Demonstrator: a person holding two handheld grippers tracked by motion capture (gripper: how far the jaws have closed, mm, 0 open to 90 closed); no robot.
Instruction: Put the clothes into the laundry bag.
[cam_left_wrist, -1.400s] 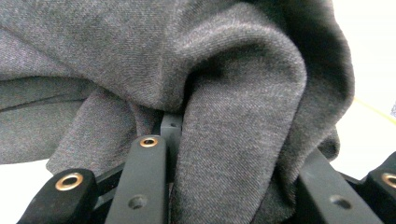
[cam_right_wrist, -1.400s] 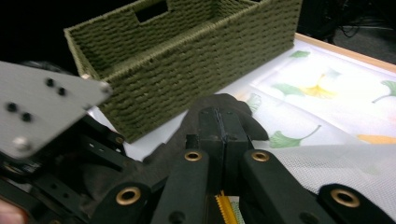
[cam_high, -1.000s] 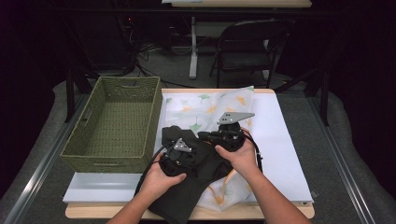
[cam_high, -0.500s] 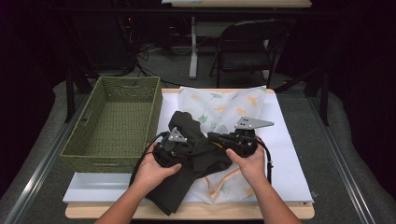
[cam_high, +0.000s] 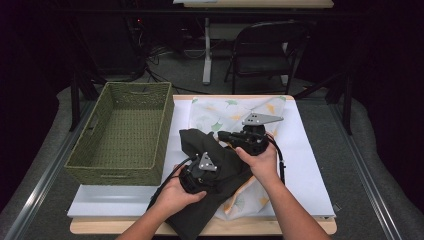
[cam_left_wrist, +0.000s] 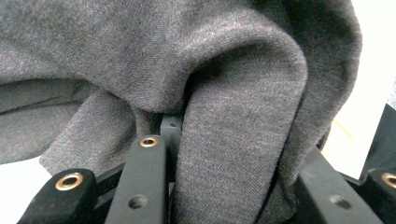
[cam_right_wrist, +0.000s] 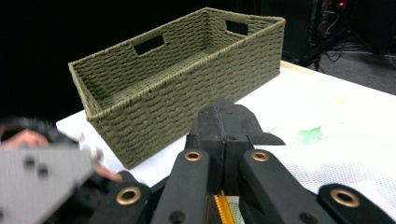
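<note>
– What had changed in that last second?

– The two tongs had sat side by side at mid-table with the dark garment (cam_high: 195, 145) lying flatter. By this moment they had drawn apart: the left gripper (cam_high: 200, 172) sat nearer the table's (cam_high: 310, 165) near edge and the right gripper (cam_high: 225, 136) farther in, and the cloth's far end had bunched up into a hump.

– And the grips?

– The left one pinched a thick fold that filled its jaws. The right one's jaws were pressed together on what looked like a thin edge of the same garment.

– So what did that mean for the work?

– I judged the piece was gathered and in hand, ready to be lifted, perhaps into the basket (cam_high: 150, 172), but not yet off the table.

– Which way did it lie?

– Its long axis ran far to near, alongside the basket's right wall and over the leaf-print cloth (cam_high: 225, 107), with its lower end hanging past the near edge
</note>
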